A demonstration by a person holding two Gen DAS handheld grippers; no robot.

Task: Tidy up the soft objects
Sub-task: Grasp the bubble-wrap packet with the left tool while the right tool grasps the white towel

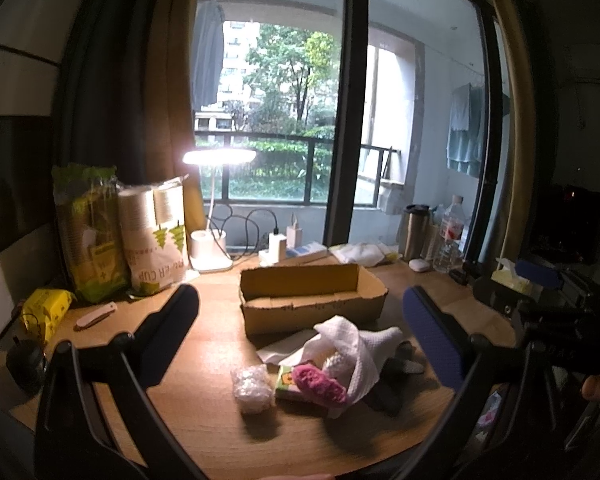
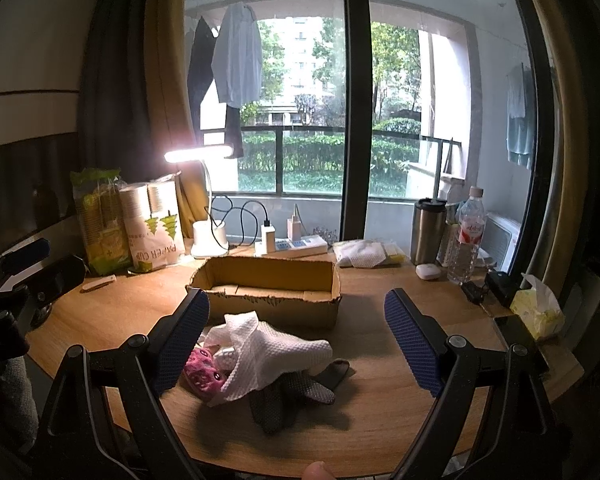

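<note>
White waffle cloth (image 2: 276,356) lies heaped on the soft pile at my 6 o'clock, cardboard box (image 2: 266,280) empty at 12, so with my right claw (image 2: 296,344) and left claw (image 1: 300,332) both wide I should pinch only its top fold

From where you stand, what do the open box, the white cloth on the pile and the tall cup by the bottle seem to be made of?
The open box looks like plain brown corrugated cardboard, matte, with ragged torn edges. The white cloth seems a soft dimpled paper or nonwoven towel; its waffle texture and loose folds suggest that. The tall cup appears to be brushed metal, probably steel, with a dull sheen and a dark lid.
</note>
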